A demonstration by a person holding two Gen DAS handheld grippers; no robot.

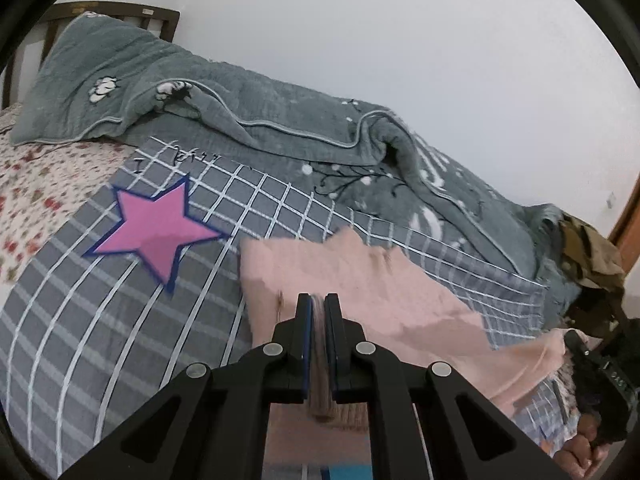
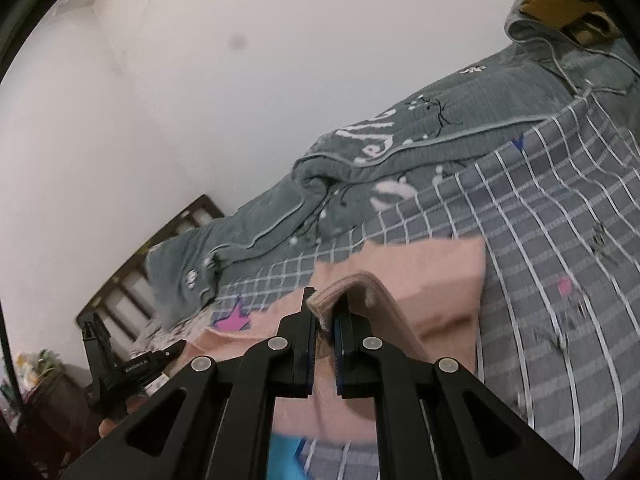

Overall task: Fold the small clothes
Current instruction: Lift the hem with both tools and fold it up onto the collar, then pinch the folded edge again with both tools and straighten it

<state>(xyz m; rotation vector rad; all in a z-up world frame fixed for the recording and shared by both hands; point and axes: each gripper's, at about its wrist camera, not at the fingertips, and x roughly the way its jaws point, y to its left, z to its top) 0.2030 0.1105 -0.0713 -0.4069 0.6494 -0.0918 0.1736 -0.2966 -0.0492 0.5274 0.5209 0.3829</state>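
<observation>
A small pink garment (image 1: 360, 280) lies on the grey checked bedsheet (image 1: 100, 340), its near edge lifted. My left gripper (image 1: 319, 300) is shut on the garment's near edge, cloth pinched between the jaws. In the right wrist view my right gripper (image 2: 326, 312) is shut on the pink garment (image 2: 432, 276) at its ribbed hem, which bulges over the right finger. The right gripper also shows at the right edge of the left wrist view (image 1: 600, 376), and the left gripper at the lower left of the right wrist view (image 2: 120, 364).
A rumpled grey-green quilt (image 1: 248, 120) runs along the far side of the bed against the white wall. A pink star (image 1: 160, 228) is printed on the sheet. A wooden headboard (image 1: 120, 12) stands far left. A camouflage cloth (image 1: 592, 252) lies at the right.
</observation>
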